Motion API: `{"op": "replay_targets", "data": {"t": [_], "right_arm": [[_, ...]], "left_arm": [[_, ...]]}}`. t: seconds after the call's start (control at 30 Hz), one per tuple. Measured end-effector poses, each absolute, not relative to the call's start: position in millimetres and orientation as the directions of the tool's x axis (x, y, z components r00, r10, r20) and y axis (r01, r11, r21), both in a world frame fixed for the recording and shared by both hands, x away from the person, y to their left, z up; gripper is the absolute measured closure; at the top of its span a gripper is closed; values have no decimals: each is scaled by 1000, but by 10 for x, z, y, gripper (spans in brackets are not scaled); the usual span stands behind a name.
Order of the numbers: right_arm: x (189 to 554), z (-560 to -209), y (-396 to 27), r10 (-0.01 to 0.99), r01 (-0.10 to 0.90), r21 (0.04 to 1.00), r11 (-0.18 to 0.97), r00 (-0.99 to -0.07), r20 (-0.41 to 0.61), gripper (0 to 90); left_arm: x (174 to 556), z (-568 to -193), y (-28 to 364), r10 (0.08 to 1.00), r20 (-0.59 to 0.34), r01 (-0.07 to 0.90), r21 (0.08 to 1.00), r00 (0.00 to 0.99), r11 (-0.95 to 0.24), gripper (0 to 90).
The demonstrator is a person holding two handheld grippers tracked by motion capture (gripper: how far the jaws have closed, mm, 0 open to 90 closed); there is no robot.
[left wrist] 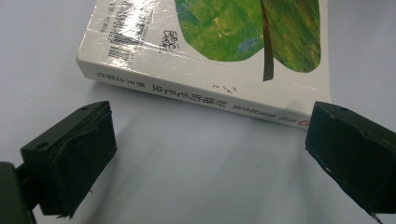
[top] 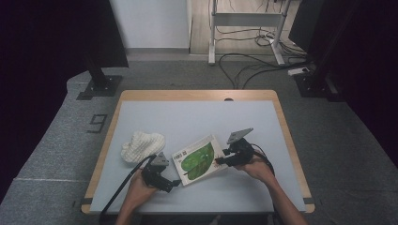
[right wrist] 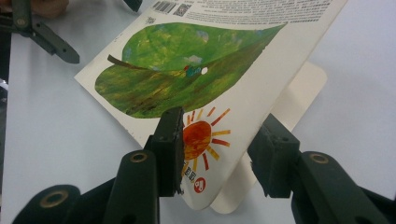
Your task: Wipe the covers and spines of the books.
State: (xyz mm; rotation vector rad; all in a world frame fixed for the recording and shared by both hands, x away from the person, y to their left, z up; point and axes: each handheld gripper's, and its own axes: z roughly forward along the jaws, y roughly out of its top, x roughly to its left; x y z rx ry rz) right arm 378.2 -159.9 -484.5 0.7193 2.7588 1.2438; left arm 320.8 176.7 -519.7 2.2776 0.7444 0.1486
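My right gripper [top: 220,160] lifts the cover of the picture book [top: 199,159] while my left gripper [top: 174,183] waits open at its spine.

The book lies on the pale table [top: 187,117], between my two hands near the front edge, with a white knitted cloth [top: 142,145] off to its left. In the right gripper view my jaws have narrowed around the raised cover [right wrist: 224,84], one pad on the printed sun, the other behind the board; whether both pads press I cannot tell. In the left gripper view my jaws stand wide apart on the table, just in front of the spine [left wrist: 196,95], not touching it.
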Motion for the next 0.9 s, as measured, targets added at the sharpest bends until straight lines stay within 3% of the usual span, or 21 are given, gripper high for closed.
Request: {"op": "replay_targets", "data": {"t": [0.53, 0.7, 0.9], "right_arm": [[3692, -4894, -1710, 413, 383, 728, 568, -898, 151, 606], [3685, -4912, -1731, 411, 384, 733, 561, -898, 157, 608], [3690, -4930, -1762, 421, 400, 739, 542, -890, 173, 557]], "left_arm": [[3302, -5160, 1689, 546, -168, 500, 674, 821, -544, 60], [3313, -5117, 1616, 556, -152, 493, 683, 817, -539, 111], [3296, -5053, 1625, 558, -130, 481, 684, 820, -549, 165]]}}
